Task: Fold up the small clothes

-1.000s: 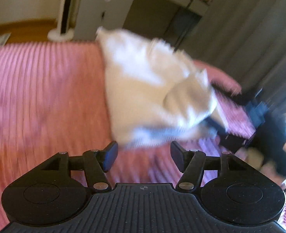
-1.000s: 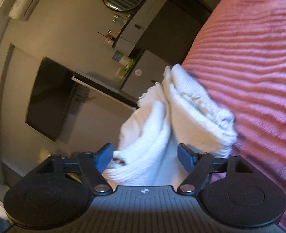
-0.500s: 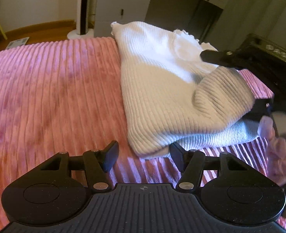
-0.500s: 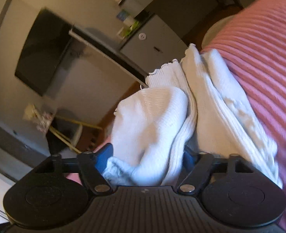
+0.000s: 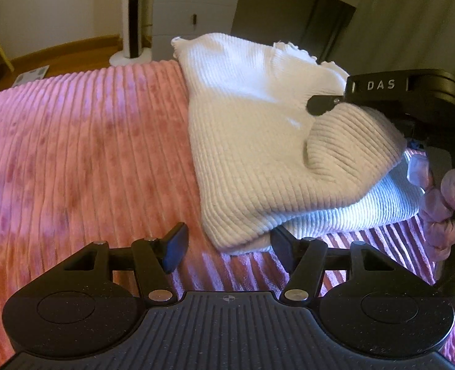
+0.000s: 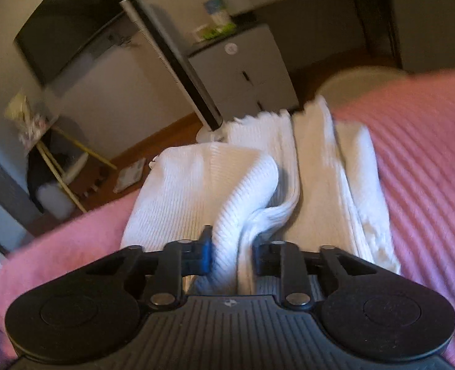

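Observation:
A white ribbed knit garment (image 5: 252, 129) lies folded on the pink ribbed bedspread (image 5: 73, 141). My left gripper (image 5: 227, 243) is open and empty, just in front of the garment's near corner. My right gripper (image 6: 232, 254) is shut on a bunched fold of the same garment (image 6: 242, 191), holding it over the flat part. In the left wrist view the right gripper (image 5: 412, 98) comes in from the right, with a gloved hand (image 5: 440, 197) below it.
A grey drawer cabinet (image 5: 193, 9) and a white tower fan (image 5: 131, 18) stand beyond the bed's far edge, on a wooden floor. A dark desk (image 5: 320, 3) and grey curtain (image 5: 412, 15) are at the back right.
The right gripper has closed on the garment fold and carried it down toward the bed. The left gripper has come closer to the garment's near corner and stayed open.

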